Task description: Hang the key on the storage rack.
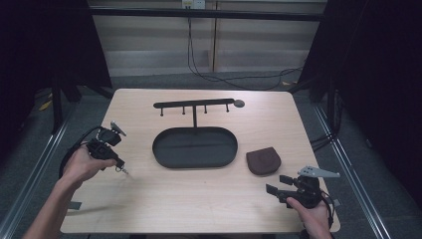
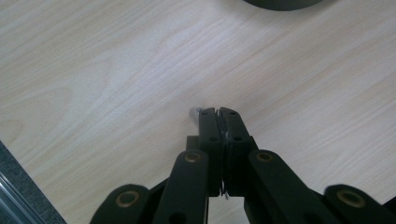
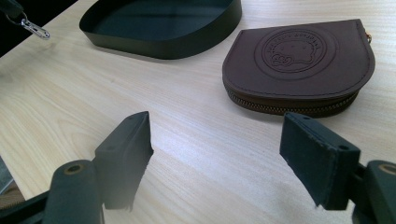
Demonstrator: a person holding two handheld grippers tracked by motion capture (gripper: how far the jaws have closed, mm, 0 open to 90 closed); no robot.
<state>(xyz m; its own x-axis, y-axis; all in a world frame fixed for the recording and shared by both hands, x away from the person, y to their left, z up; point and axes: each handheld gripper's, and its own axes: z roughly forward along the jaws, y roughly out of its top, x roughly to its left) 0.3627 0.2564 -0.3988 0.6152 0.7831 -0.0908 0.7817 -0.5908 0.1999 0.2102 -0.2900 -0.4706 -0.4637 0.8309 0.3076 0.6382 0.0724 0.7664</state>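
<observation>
So from where I'm standing, the left gripper (image 1: 121,168) is clamped tight on a small metal clip (image 3: 33,29), some kind of little silver clasp that pokes out past the pinched tips and hangs just above the table (image 1: 199,199), off to the left of the black oval tray (image 1: 195,148). In the left gripper view you can see the jaws pressed flat together with just a sliver of metal (image 2: 194,112) peeking out at the tip, so it's a pretty thin grab. The right gripper (image 1: 277,185) is just parked near the front right corner with its jaws spread wide and nothing between them, pointing toward the brown coin purse (image 3: 299,65), which lies flat and zipped next to the tray's right end. My read: the clip has been picked up and now wants to go somewhere, probably either onto one of the pegs of the hook rack (image 1: 194,105) standing behind the tray, or over to the purse. Either way the next bit needs a careful carry, since that grip doesn't have much metal to bite on.
</observation>
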